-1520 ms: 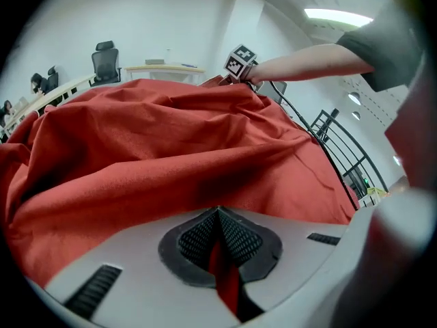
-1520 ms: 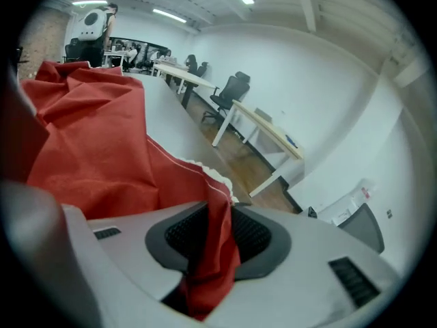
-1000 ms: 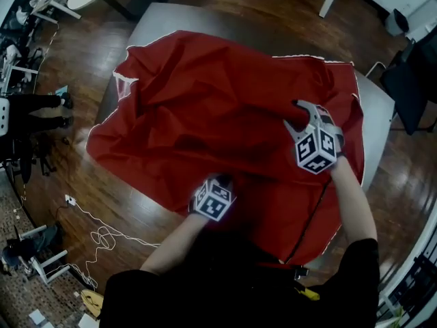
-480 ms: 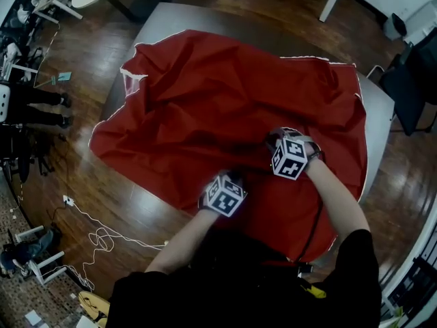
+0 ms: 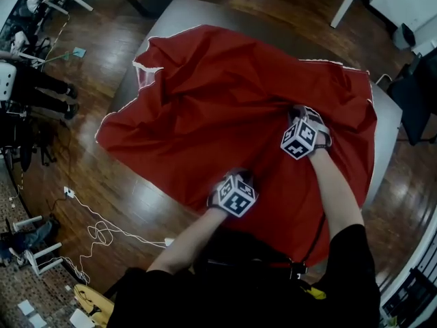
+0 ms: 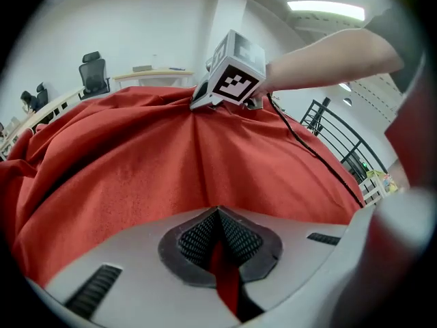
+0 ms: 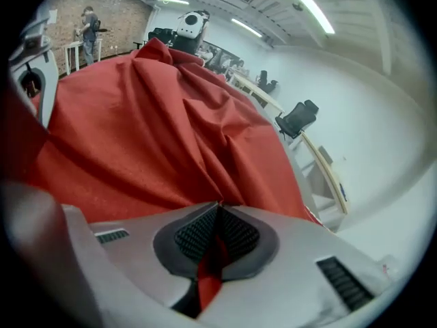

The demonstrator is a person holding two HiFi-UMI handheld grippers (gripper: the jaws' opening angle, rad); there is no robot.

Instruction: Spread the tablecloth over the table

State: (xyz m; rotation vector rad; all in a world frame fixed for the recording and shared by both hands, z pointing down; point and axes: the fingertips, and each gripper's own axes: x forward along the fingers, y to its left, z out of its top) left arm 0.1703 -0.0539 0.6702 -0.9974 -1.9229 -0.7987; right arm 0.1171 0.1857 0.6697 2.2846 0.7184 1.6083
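Left gripper [image 5: 239, 177] and right gripper [image 5: 301, 113], its jaws just closed, each pinch the rumpled red tablecloth [image 5: 218, 101]; bare table [image 5: 179, 14] shows along the top.

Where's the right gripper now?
Head view, right of centre: the right gripper is on the red tablecloth, beyond and right of the left gripper. Its jaws have just been closing and now pinch a fold of cloth.

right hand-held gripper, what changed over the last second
The right hand-held gripper came down onto the red tablecloth. Its jaws have just been closing and now pinch a fold of it. The left hand-held gripper stayed put, still shut on the tablecloth near the person. The tablecloth remains bunched and wrinkled.
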